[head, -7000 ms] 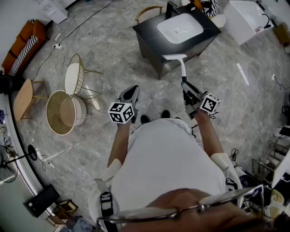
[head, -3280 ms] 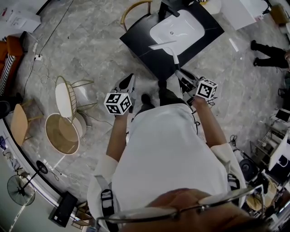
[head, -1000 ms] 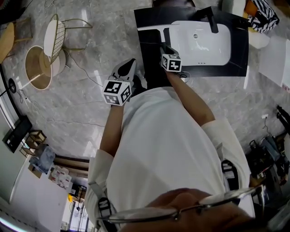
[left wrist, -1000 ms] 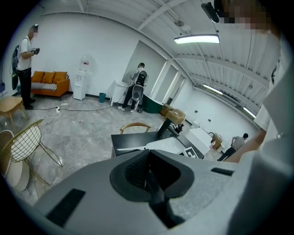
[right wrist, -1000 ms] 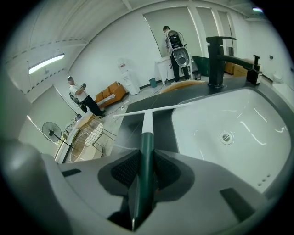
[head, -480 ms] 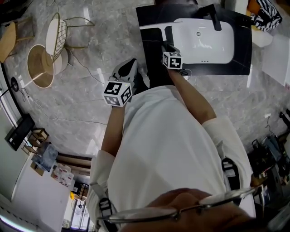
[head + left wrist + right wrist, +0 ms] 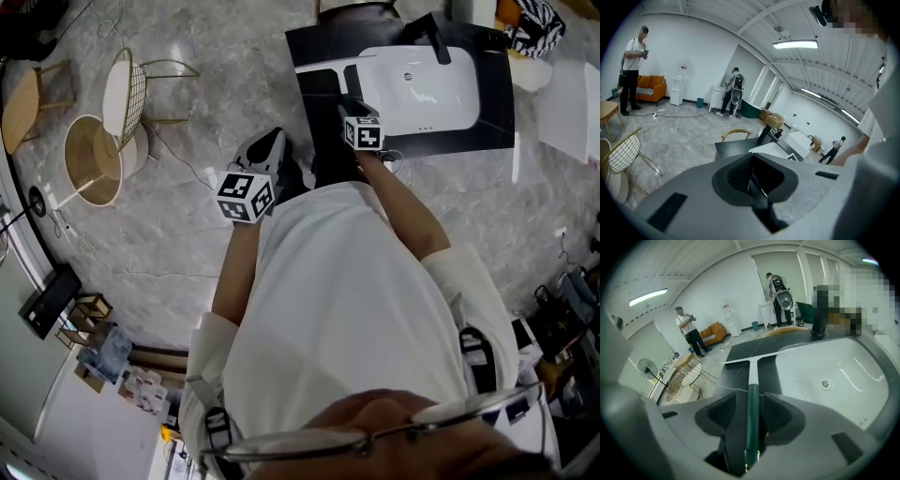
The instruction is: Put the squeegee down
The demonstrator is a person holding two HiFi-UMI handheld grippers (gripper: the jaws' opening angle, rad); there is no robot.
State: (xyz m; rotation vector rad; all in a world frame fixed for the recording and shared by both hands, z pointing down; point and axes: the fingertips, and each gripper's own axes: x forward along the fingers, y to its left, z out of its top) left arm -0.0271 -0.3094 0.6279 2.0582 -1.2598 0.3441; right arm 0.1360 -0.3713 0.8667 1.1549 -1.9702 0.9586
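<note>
Right gripper view: the squeegee (image 7: 753, 376) lies on the black counter (image 7: 736, 356) beside the sink (image 7: 834, 380), so the right gripper (image 7: 751, 404) is opening its jaws, with the handle loose between them. The left gripper (image 7: 751, 164), pressed together and empty, is not needed.

The person wore a white short-sleeved shirt (image 7: 347, 309), thin-rimmed glasses (image 7: 375, 437) and dark buckled straps (image 7: 217, 424) on either side.

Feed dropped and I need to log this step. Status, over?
Right gripper opening, squeegee loose between fingers. Left gripper shut, empty. Blade down on black counter beside basin. Nothing blocking.
</note>
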